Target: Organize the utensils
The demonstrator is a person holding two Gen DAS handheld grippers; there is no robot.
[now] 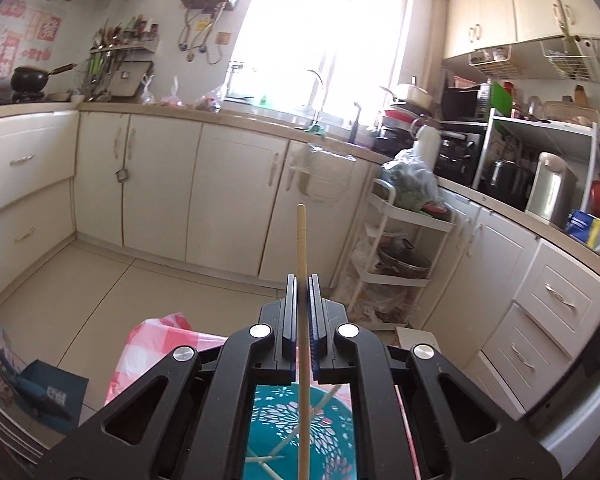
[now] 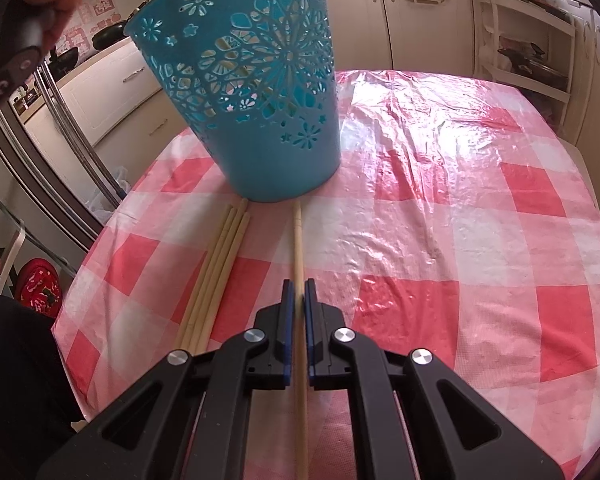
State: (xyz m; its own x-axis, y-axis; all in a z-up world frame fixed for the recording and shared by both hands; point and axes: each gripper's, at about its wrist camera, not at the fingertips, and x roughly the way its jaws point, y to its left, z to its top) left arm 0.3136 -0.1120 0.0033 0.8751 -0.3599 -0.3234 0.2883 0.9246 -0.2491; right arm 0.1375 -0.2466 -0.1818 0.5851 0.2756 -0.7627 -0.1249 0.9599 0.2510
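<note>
Left gripper (image 1: 304,280) clenches a chopstick (image 1: 301,240) pointing to twelve o'clock; right gripper (image 2: 299,286) grips another chopstick (image 2: 298,240), blue basket (image 2: 256,120) at eleven o'clock.

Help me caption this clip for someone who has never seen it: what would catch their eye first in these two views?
First, the teal cut-out basket, standing on the red-and-white checked tablecloth ahead of the right gripper, which is shut on a wooden chopstick. More loose chopsticks lie in a bundle just left of it. The left gripper, raised above the basket, pinches its own chopstick against the bright kitchen window.
</note>
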